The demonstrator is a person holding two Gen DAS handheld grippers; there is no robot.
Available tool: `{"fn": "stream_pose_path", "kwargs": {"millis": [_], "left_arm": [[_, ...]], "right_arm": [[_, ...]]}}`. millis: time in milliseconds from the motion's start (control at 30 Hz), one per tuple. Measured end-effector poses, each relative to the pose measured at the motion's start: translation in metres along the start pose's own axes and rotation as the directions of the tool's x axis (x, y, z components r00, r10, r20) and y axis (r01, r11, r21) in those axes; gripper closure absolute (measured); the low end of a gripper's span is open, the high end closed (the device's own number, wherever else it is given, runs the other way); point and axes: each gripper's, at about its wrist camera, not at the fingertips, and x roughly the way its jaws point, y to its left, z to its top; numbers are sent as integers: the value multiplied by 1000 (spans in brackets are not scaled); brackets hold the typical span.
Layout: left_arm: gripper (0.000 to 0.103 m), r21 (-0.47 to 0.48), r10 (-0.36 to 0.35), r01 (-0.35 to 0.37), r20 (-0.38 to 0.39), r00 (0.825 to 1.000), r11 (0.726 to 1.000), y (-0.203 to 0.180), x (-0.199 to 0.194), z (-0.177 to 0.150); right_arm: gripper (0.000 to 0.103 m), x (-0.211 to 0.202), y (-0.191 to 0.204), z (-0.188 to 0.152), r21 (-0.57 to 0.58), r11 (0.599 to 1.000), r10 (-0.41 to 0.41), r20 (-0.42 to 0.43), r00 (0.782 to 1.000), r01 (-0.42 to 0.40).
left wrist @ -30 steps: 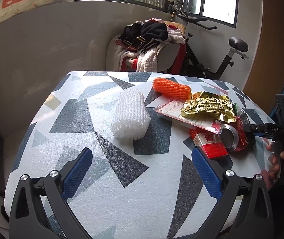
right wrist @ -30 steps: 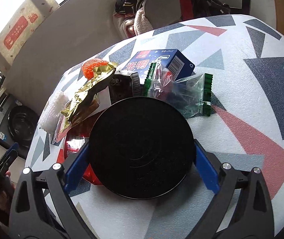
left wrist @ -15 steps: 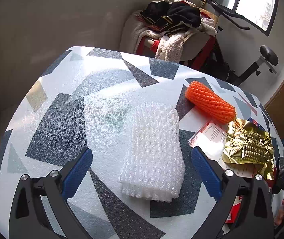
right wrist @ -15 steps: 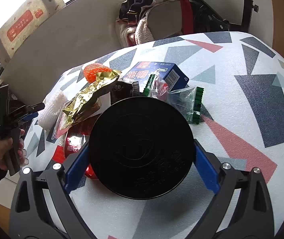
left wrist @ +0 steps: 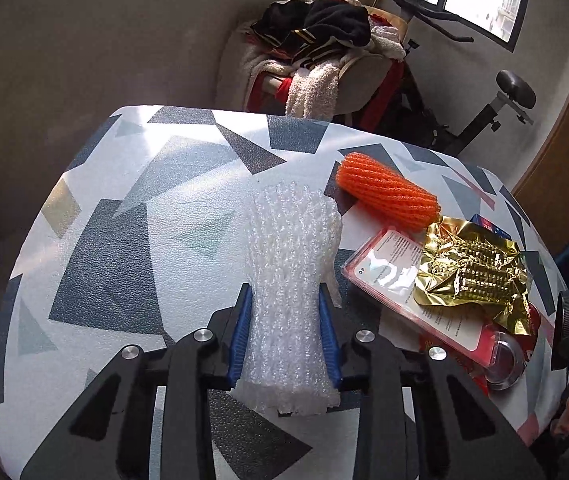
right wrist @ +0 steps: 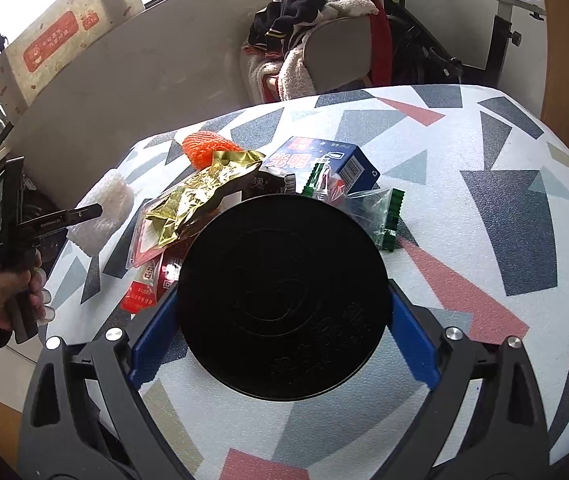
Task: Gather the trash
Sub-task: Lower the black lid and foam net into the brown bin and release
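My left gripper [left wrist: 286, 320] is shut on a white foam net sleeve [left wrist: 292, 264] that lies on the patterned table [left wrist: 116, 240]; its blue pads squeeze the sleeve's near half. The sleeve also shows in the right wrist view [right wrist: 104, 212], with the left gripper [right wrist: 84, 213] at it. My right gripper [right wrist: 282, 312] is shut on a round black container [right wrist: 282, 296], held over the table. Beside them lies a trash pile: orange foam net [left wrist: 388, 196], gold foil wrapper [left wrist: 472, 272], red packet [left wrist: 400, 276], blue box [right wrist: 324, 160], clear green-edged bag [right wrist: 372, 212].
A crushed red can [left wrist: 504, 356] lies at the right of the pile. A chair heaped with clothes [left wrist: 324, 48] and an exercise bike [left wrist: 500, 100] stand beyond the table's far edge. A wall runs behind the table's left side.
My left gripper has moved forward over the white foam sleeve and shut on it. My right gripper still holds the black container, shifted slightly.
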Motion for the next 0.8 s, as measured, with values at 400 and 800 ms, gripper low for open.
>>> {"fn": "stream_pose_path", "kwargs": {"millis": [400, 800], "left_arm": [[72, 41, -121, 118, 92, 988, 992, -39, -100, -67], [72, 166, -211, 189, 131, 969, 968, -102, -167, -151]], "right_arm": [[9, -47, 21, -21, -35, 999, 16, 32, 999, -15], [10, -89, 52, -49, -81, 996, 45, 73, 996, -39]]}}
